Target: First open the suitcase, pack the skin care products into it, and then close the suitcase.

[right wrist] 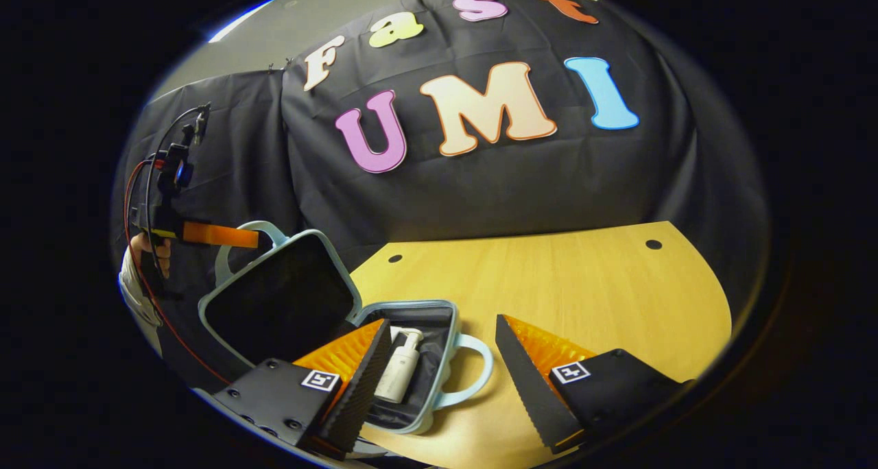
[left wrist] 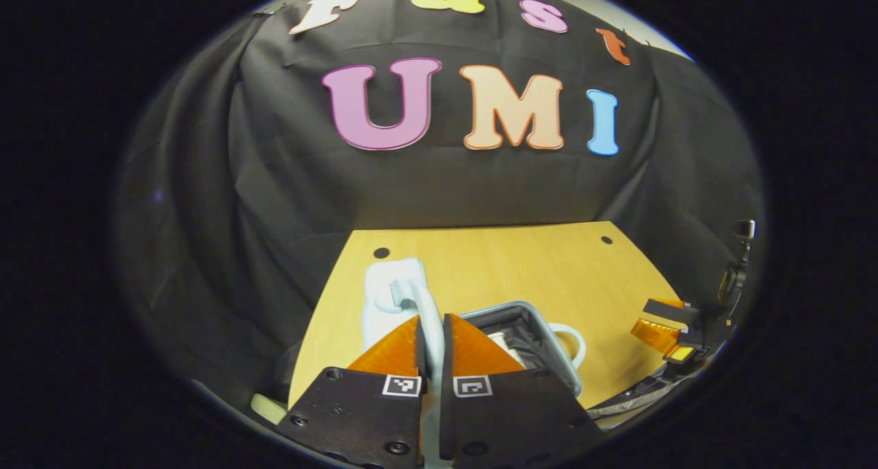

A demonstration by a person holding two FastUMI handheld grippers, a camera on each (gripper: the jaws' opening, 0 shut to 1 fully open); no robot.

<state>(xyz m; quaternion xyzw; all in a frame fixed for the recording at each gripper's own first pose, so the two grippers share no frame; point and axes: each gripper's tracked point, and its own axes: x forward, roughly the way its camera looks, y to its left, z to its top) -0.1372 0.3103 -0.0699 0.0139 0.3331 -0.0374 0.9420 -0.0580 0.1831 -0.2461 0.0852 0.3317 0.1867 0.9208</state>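
The suitcase [right wrist: 411,359] sits open at the near left corner of the table [right wrist: 583,284], pale blue shell, dark lining. Its lid [right wrist: 281,297] stands up, tilted back to the left, with a handle [right wrist: 264,230] on its top edge. 1 white pump bottle [right wrist: 399,369] lies inside the bottom half, nozzle pointing away from the camera. A 2nd handle [right wrist: 473,369] sticks out of the bottom half toward the table's middle.

In the left gripper view, the left gripper [left wrist: 433,345] has its 2 fingers nearly together, pinching the lid's handle [left wrist: 425,311] between them. The right gripper view catches it from the side at the lid's top, with a hand [right wrist: 147,249] holding it.

The right gripper [right wrist: 442,366] hangs just above the open case, fingers spread wide, nothing in them. It also shows at the right edge of the left gripper view.
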